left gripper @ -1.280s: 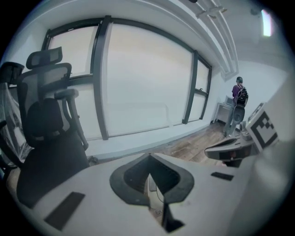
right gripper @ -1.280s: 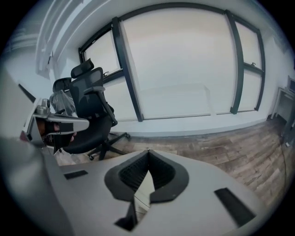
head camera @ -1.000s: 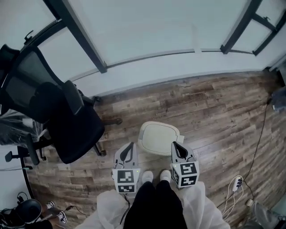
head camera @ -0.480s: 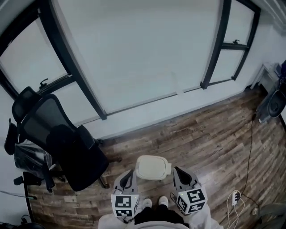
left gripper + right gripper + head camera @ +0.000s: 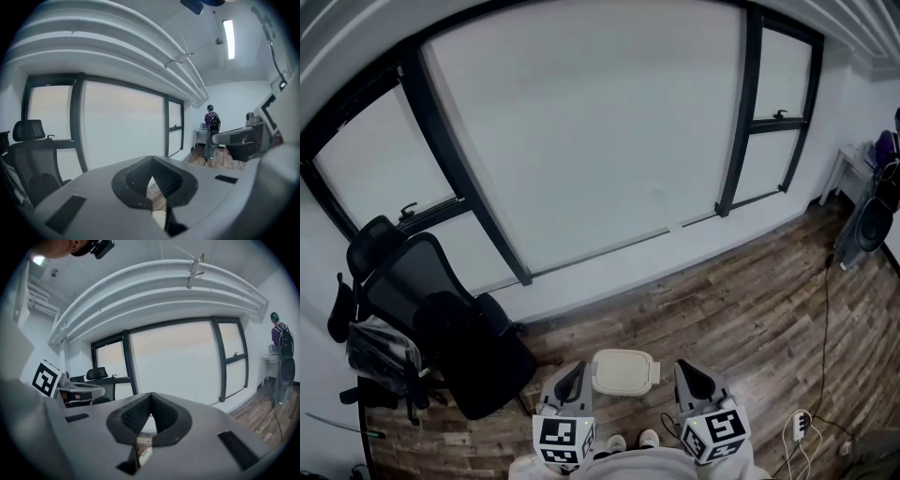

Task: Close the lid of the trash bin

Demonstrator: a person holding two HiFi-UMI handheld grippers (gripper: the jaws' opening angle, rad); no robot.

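Note:
The cream trash bin stands on the wood floor in front of the person's feet, its lid lying flat on top. In the head view my left gripper hangs just left of the bin and my right gripper just right of it; neither touches it. Both point forward with their jaws meeting at the tips and nothing held. In the left gripper view a pale sliver of the bin shows under the shut left gripper. The right gripper view shows a similar sliver of the bin below the right gripper.
A black office chair stands close on the left, beside a big window wall. A cable and power strip lie on the floor at the right. A person with a backpack stands far off by a desk.
The head view has swung upward, so the bin and both grippers sit lower and smaller in frame. The grippers now stand a little wider apart beside the bin.

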